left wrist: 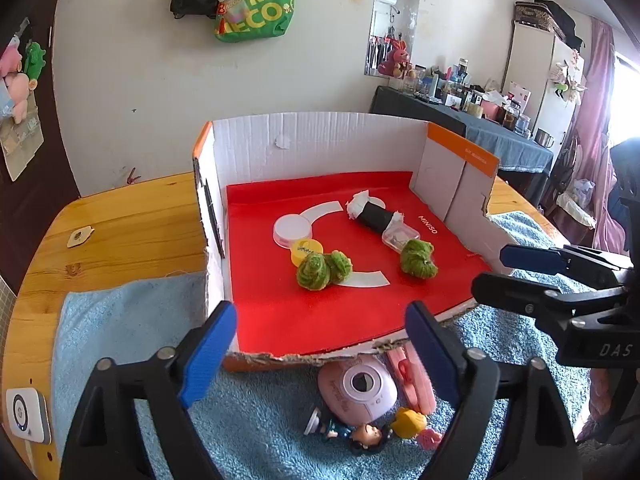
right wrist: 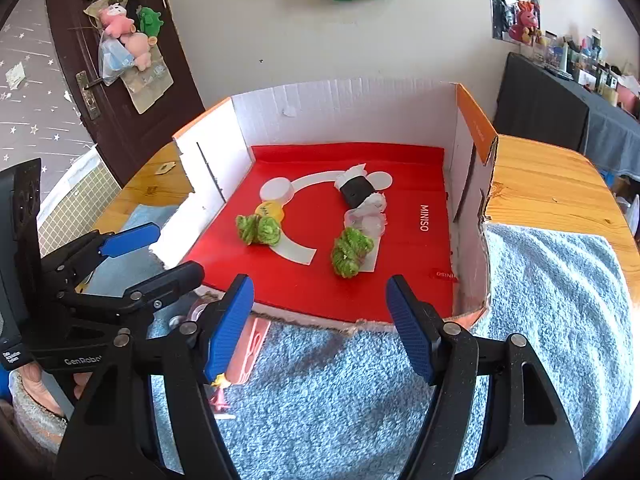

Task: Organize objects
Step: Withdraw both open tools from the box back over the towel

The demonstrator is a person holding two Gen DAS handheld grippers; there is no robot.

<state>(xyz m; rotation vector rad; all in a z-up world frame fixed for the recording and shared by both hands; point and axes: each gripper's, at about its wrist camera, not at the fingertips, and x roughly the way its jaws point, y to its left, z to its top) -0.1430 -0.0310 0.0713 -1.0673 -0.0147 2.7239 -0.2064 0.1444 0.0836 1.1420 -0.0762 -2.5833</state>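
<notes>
A cardboard box [left wrist: 320, 140] with a red floor [right wrist: 400, 292] holds a white lid [left wrist: 292, 230], a yellow cap [left wrist: 306, 250], green yarn balls [left wrist: 322, 270] [left wrist: 418, 258], a black roll [left wrist: 374, 214] and a clear case [left wrist: 400, 236]. On the blue towel [left wrist: 260, 420] in front lie a pink toy camera [left wrist: 360, 390], a pink item [left wrist: 412, 380] and small figurines [left wrist: 368, 436]. My left gripper [left wrist: 320, 356] is open above the camera. My right gripper [right wrist: 320, 328] is open and empty over the towel [right wrist: 340, 400], and also shows in the left wrist view [left wrist: 492, 272].
The box and towel sit on a wooden table [left wrist: 132, 220] against a white wall. A white device [left wrist: 26, 414] lies at the table's left edge. A cluttered dark-clothed table [left wrist: 480, 120] stands at the back right. A dark door [right wrist: 120, 80] is at the left.
</notes>
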